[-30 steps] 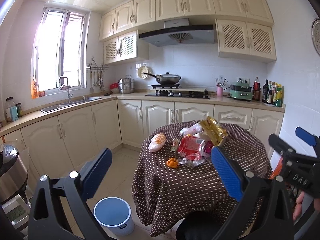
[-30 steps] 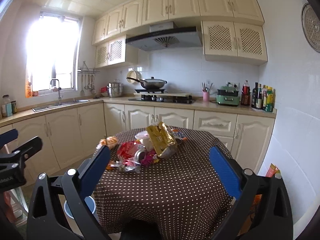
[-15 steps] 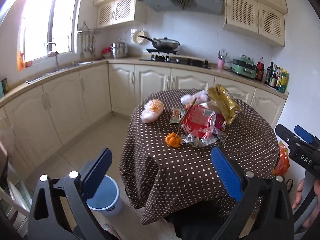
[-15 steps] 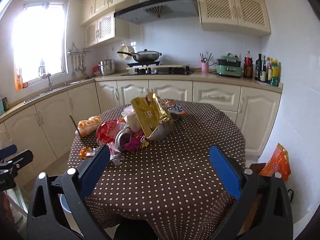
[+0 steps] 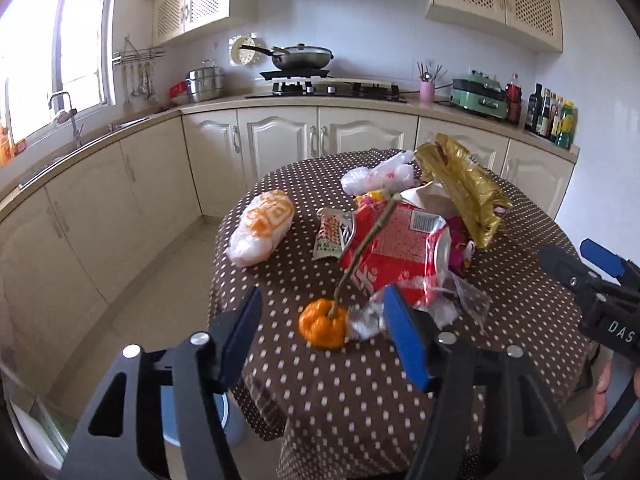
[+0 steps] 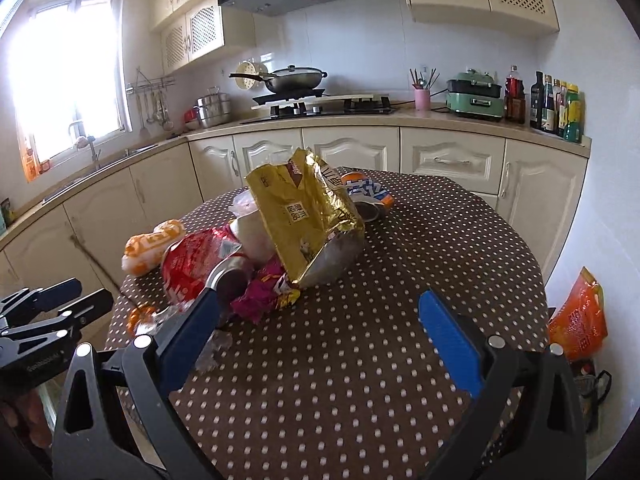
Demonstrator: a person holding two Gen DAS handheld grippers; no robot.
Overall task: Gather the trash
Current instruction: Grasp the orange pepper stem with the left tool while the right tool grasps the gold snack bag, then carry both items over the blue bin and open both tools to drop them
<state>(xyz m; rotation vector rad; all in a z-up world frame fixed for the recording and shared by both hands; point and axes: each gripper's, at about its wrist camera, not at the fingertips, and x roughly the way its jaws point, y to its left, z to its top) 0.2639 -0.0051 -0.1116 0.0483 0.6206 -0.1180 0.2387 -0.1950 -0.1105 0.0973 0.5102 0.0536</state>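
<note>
Brown polka-dot tablecloth (image 5: 360, 392) now fills the lower half of both wrist views; a second ago the round table sat well off, with cabinets and floor around it. Both grippers have come forward and tipped down over its near edge.

Trash heap lies at the table's centre, unmoved across the three moments. Largest piece: gold foil bag (image 6: 304, 216), propped up at the far right of the heap. Next, red snack wrapper (image 5: 396, 248), flat, with a thin stick (image 5: 366, 248) lying across it. White-and-orange bag (image 5: 262, 226) sits apart on the left. Crushed can (image 6: 232, 276) and magenta wrapper (image 6: 264, 296) lie at the near side of the heap in the right view. Smallest: orange peel (image 5: 323, 323), nearest the table edge, touching a clear plastic scrap (image 5: 368, 320).

Blue bin (image 5: 200, 424) on the floor at near left, mostly hidden behind the left gripper's frame.

Left gripper (image 5: 322, 344): jaws closing from full spread, now at a middling gap; orange peel is framed between the pads, nothing pinched yet. Right gripper (image 6: 320, 328): jaws wide, empty, over bare cloth near the heap.

Judgement: approach done, first pick beginning; the peel looks like the left gripper's target. Nothing collected so far.
</note>
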